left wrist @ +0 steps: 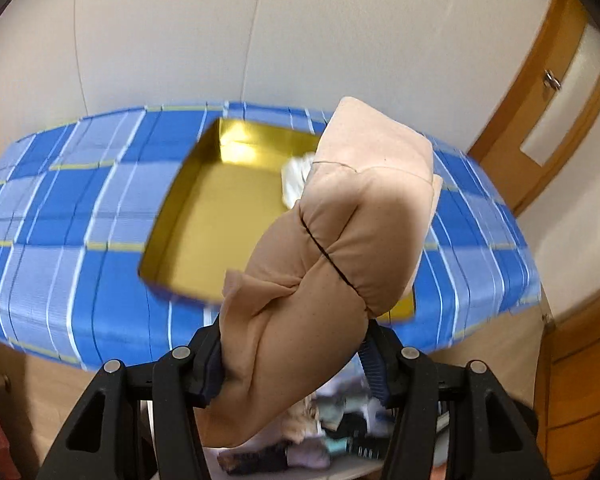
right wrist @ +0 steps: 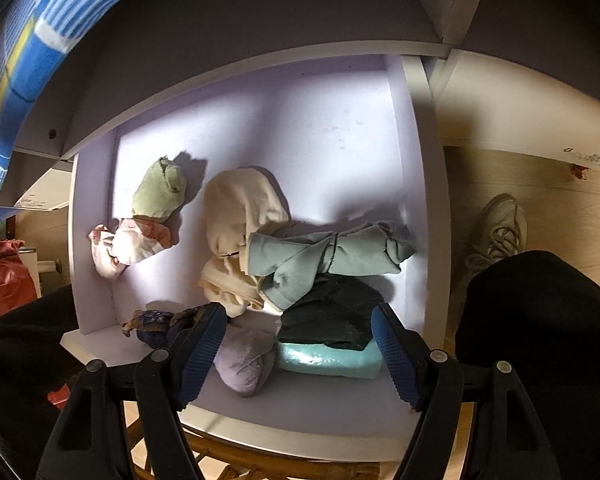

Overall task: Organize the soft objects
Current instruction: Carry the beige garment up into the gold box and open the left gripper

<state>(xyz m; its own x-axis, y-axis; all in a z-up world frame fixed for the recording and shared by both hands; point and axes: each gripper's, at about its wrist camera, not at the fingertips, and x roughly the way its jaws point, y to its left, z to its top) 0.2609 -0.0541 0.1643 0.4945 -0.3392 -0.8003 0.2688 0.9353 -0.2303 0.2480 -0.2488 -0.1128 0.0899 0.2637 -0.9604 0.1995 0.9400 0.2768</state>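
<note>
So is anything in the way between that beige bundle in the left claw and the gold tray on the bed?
Nothing visible blocks it. The left claw holds the beige bundle up over the near side of the gold tray, whose floor is mostly bare. Only a white cloth lies inside, largely hidden behind the bundle.

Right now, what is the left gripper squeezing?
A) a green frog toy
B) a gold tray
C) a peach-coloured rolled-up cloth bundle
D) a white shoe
C: the left gripper has its pads pressed on the peach-coloured rolled-up cloth bundle, held up in front of the gold tray on the blue checked cover.
</note>
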